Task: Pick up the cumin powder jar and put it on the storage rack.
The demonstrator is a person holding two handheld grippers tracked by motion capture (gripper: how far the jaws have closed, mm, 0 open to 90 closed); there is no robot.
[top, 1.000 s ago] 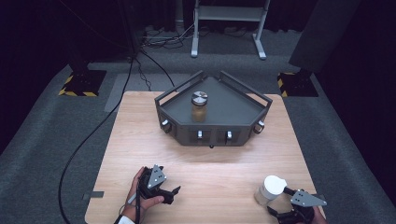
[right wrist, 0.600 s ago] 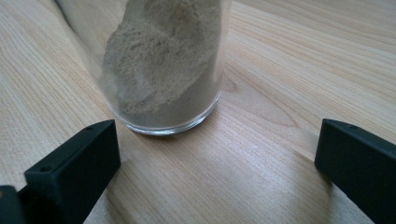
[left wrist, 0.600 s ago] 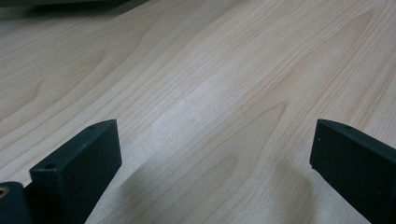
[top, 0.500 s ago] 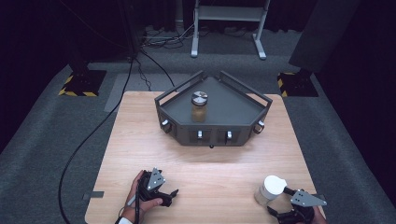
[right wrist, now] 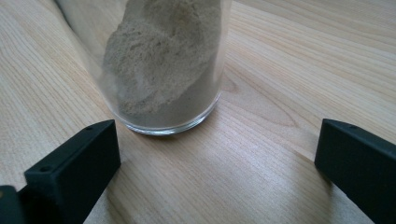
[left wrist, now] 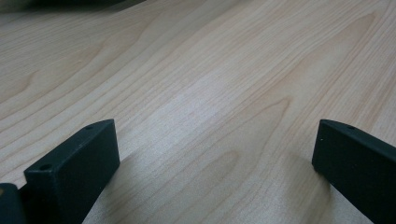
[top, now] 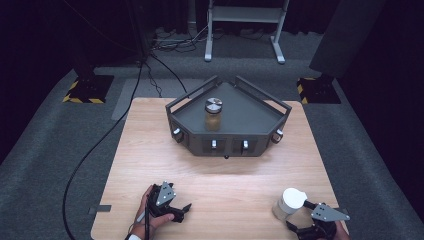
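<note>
We see a clear glass jar (right wrist: 163, 60) with a white lid, partly filled with pale beige powder heaped to one side, standing upright near our table's front right corner.

I see my left gripper (top: 184, 209) low in the frame, left of centre, held in a hand (top: 150, 212) that comes in from the bottom edge, its jaws spread wide and pointing right. My right gripper (top: 304, 206) sits in the bottom right corner, jaws also wide apart, pointing up and left.
</note>
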